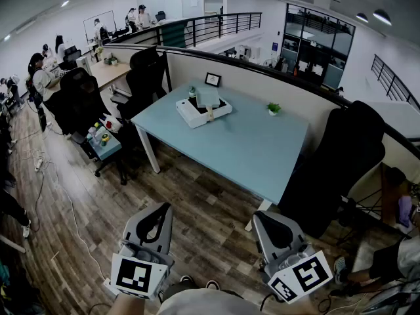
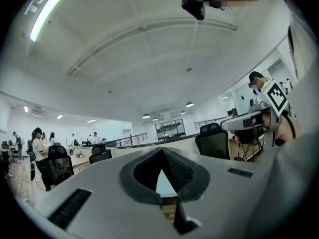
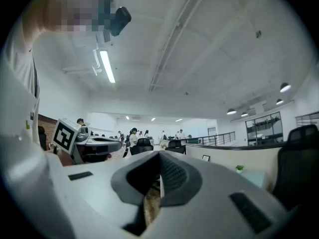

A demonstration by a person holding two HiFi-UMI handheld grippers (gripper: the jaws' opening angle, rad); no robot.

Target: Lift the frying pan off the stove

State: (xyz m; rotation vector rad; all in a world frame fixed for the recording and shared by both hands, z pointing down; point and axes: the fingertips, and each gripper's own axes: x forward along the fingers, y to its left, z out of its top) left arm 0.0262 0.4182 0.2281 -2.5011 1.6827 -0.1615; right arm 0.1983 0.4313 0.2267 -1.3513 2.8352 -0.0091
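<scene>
Left hand-held gripper [image 1: 157,216]: jaws fully closed, pads meeting at the tips, nothing between them. Right hand-held gripper [image 1: 266,220]: jaws likewise closed tight and empty. Both units are held level, side by side at the lower edge of the head view, above the wood floor [image 1: 197,202] and well apart from the counter [image 1: 256,153].

The counter is a pale blue table standing against a low partition. The stove [image 1: 203,113] – a flat white box with a dark top – sits at the counter's far left portion, turned at an angle to the edges. A pale object [image 1: 208,96] rests on top of it; at this range it is too small to confirm as the frying pan. Neither gripper touches the stove or this object.

Other items on the counter:
- a small potted plant [image 1: 273,108] near the far edge, right of the stove;
- a picture frame [image 1: 212,79] just behind the stove.

A black office chair [image 1: 341,166] stands at the counter's right end – between the counter and the right hand-held gripper.
</scene>
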